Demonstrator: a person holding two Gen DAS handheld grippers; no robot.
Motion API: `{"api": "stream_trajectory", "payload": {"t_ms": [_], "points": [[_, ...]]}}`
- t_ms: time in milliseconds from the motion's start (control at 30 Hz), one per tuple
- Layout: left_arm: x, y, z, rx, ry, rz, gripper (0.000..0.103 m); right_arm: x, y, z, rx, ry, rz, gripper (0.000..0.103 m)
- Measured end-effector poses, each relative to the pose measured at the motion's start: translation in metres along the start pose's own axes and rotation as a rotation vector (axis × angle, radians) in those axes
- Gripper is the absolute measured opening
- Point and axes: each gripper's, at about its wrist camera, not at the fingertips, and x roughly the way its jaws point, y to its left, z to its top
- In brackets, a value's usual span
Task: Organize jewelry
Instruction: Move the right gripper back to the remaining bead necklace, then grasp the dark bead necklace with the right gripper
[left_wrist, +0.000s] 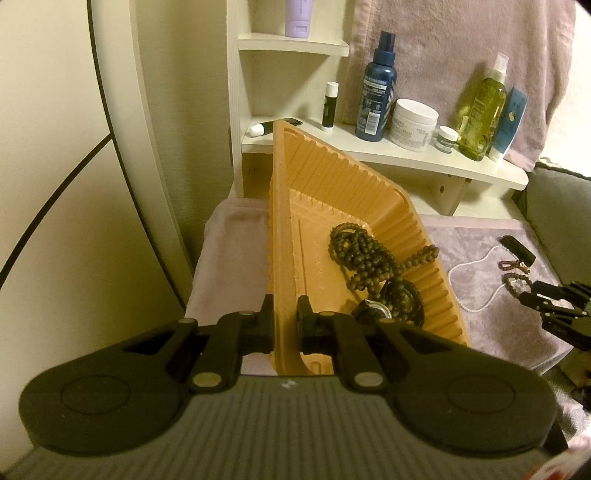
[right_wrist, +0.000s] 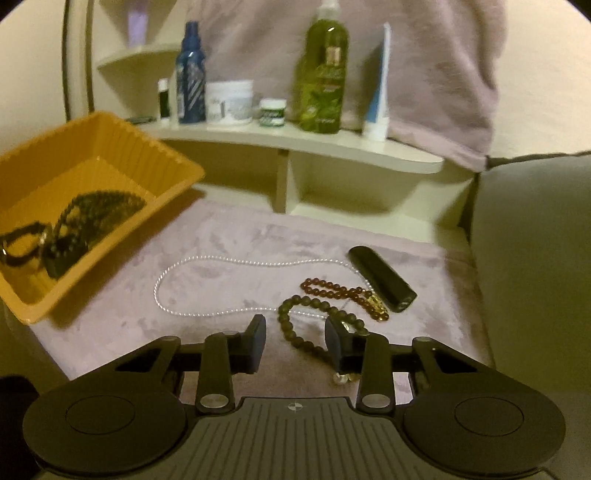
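My left gripper (left_wrist: 286, 317) is shut on the near wall of the orange tray (left_wrist: 284, 229) and holds it tilted. Dark bead necklaces (left_wrist: 365, 254) and a watch (left_wrist: 399, 299) lie in the tray. The tray also shows in the right wrist view (right_wrist: 140, 147). My right gripper (right_wrist: 295, 332) is open just above the mauve cloth, its fingers on either side of a dark olive bead bracelet (right_wrist: 291, 325). A red-brown bead bracelet (right_wrist: 343, 290), a white pearl necklace (right_wrist: 207, 258) and a black tube (right_wrist: 382, 278) lie beyond it. The right gripper shows at the right edge of the left wrist view (left_wrist: 532, 291).
A cream shelf (right_wrist: 332, 147) behind the cloth holds a blue bottle (right_wrist: 190, 74), a white jar (right_wrist: 229, 101), a green bottle (right_wrist: 325, 74) and a small jar (right_wrist: 273, 112). A grey cushion (right_wrist: 532, 240) is at the right. A mauve towel (left_wrist: 461, 55) hangs behind the shelf.
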Motion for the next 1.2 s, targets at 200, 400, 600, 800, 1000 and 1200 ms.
{"api": "stream_trajectory", "payload": {"t_ms": [200, 400, 600, 800, 1000, 1200], "points": [[0.001, 0.001, -0.001, 0.002, 0.001, 0.002, 0.01, 0.015, -0.003, 0.004, -0.049, 0.024, 0.012, 0.035], [0.001, 0.001, -0.001, 0.001, 0.002, 0.002, 0.01, 0.027, -0.003, 0.005, -0.083, 0.053, 0.039, 0.034], [0.002, 0.002, -0.002, 0.0, 0.005, 0.004, 0.01, 0.029, -0.006, 0.004, -0.075, 0.052, 0.059, 0.03], [0.001, 0.002, -0.002, 0.0, 0.005, 0.005, 0.01, 0.028, 0.001, 0.004, -0.083, 0.061, 0.066, 0.008], [0.001, 0.002, -0.003, 0.001, 0.005, 0.005, 0.01, 0.02, 0.002, 0.001, -0.073, 0.043, 0.061, 0.006], [0.001, 0.002, -0.002, 0.001, 0.006, 0.005, 0.01, -0.002, -0.002, 0.007, -0.033, -0.019, 0.05, 0.006]]}}
